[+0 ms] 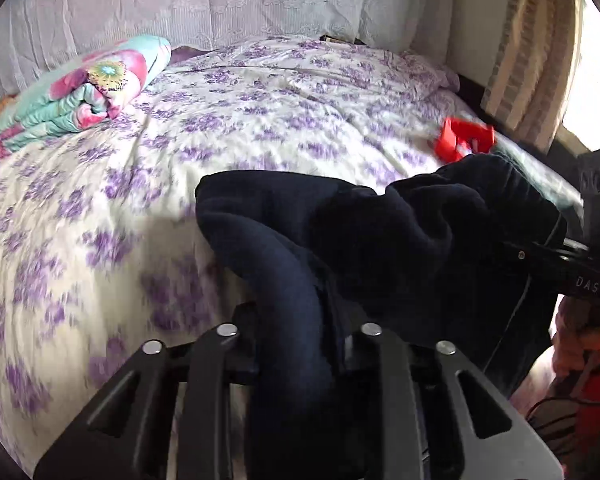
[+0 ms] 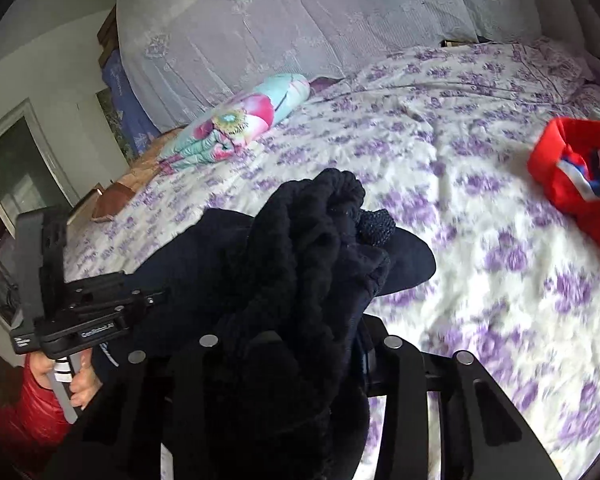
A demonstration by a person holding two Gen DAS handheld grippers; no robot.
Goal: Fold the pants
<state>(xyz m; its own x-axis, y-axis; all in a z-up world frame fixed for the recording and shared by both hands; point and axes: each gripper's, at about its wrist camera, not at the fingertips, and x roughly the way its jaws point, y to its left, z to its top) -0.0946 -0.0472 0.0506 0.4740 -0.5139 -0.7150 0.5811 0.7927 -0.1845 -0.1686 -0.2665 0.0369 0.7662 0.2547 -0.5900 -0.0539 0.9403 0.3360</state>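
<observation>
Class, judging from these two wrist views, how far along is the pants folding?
Done: nothing folded yet. In hand: left gripper and right gripper each clamp the bunched dark navy fleece pants, held above the purple-flowered bedspread. Left: spreading them flat, then every fold.

A home bedroom: a bed (image 1: 260,128) with floral sheet, a folded blanket (image 1: 80,92), curtains (image 1: 532,52).

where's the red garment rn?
The crumpled red garment lies on the purple-flowered bedsheet at the right edge of the right wrist view; in the left wrist view it shows just beyond the bunched dark navy pants.
</observation>
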